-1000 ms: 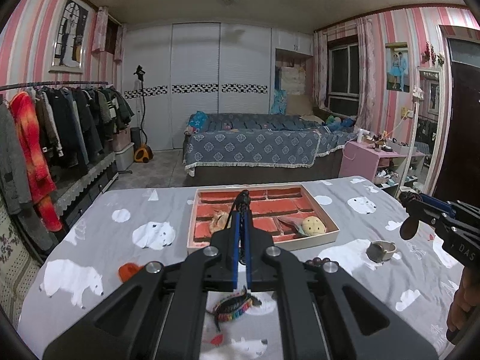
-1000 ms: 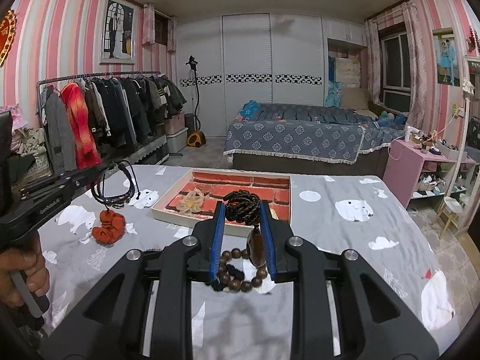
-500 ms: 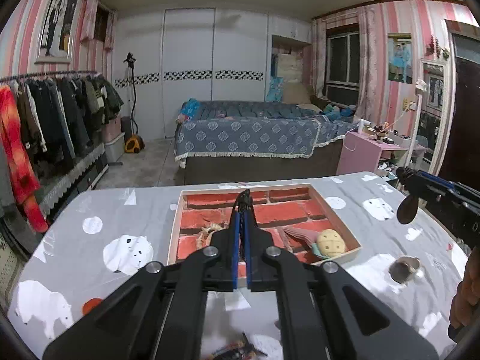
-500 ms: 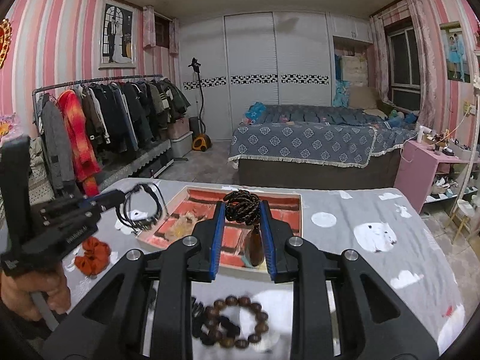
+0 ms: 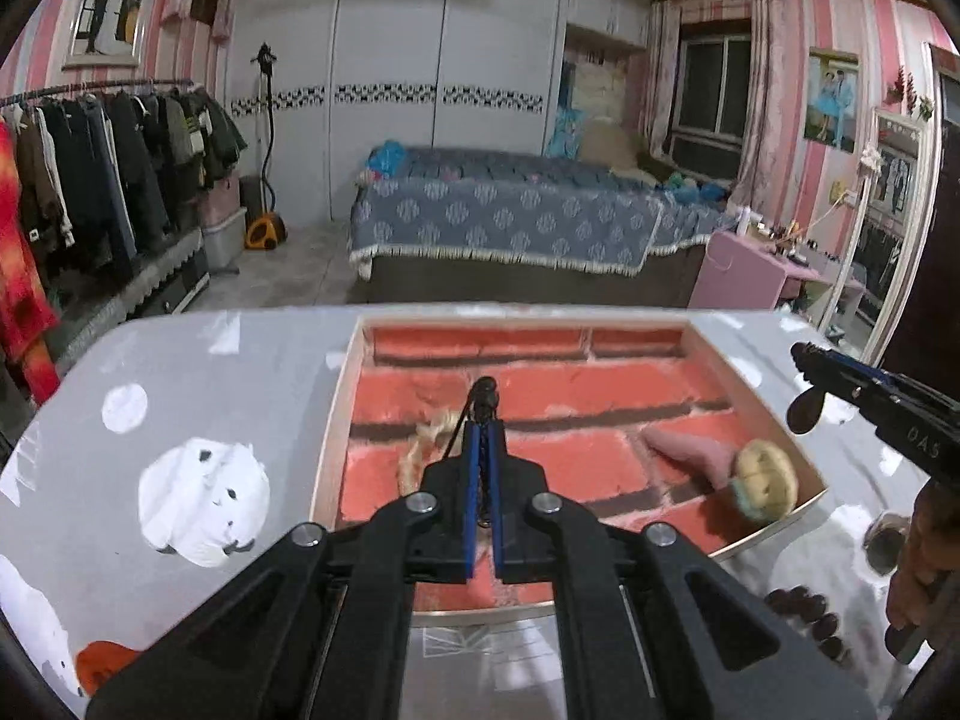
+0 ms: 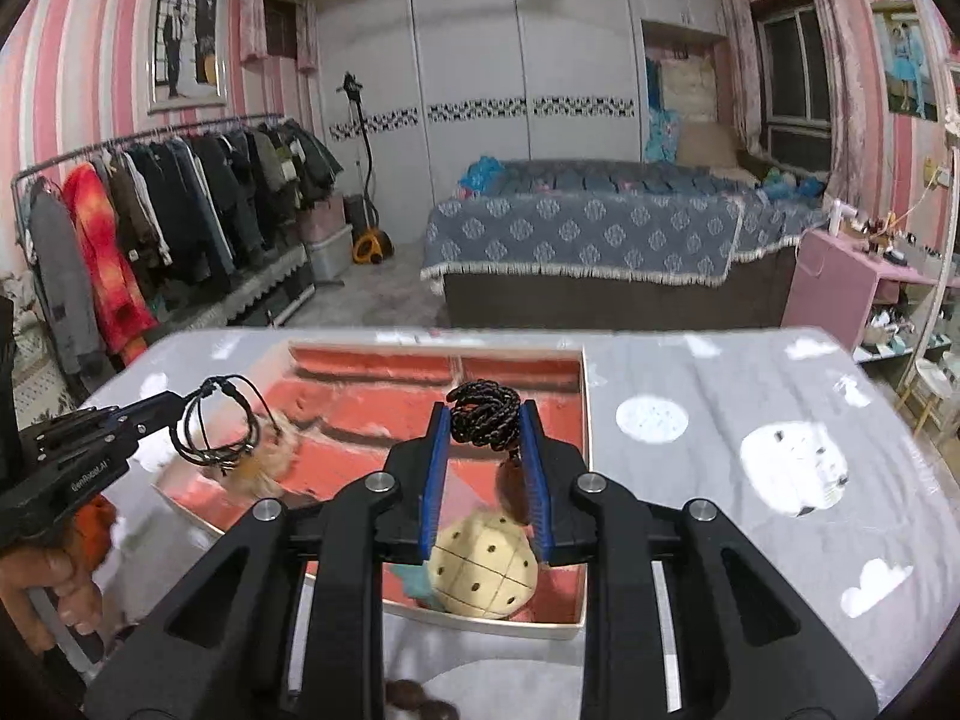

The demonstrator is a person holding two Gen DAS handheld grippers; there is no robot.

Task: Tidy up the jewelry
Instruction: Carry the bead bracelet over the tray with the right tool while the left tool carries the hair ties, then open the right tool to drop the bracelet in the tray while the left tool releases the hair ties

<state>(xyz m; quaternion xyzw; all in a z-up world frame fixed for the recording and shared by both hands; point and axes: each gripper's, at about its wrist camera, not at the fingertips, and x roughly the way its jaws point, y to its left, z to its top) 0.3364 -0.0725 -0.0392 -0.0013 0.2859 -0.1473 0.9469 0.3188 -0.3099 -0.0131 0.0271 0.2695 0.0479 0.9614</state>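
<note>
A shallow tray (image 5: 345, 396) with a red brick-pattern lining lies on the grey bear-print table; it also shows in the right wrist view (image 6: 585, 420). My left gripper (image 5: 485, 420) is shut on a black cord bracelet (image 6: 219, 423), which hangs over the tray's left part. My right gripper (image 6: 485, 414) is shut on a dark braided bracelet (image 6: 485, 411) with a brown pendant (image 6: 515, 489), held above the tray's near right corner. In the tray lie a cream flower piece (image 5: 423, 444), a pink piece (image 5: 690, 450) and a cream ball-shaped piece (image 6: 483, 570).
A brown bead bracelet (image 5: 807, 612) and a small metal ring (image 5: 888, 534) lie on the table right of the tray. An orange item (image 5: 102, 657) lies near the table's left front. A bed and a clothes rack stand beyond the table.
Both grippers have moved forward and now hang over the tray with their bracelets. The multicolour and bead bracelets on the table have slipped below or to the edge of view.
</note>
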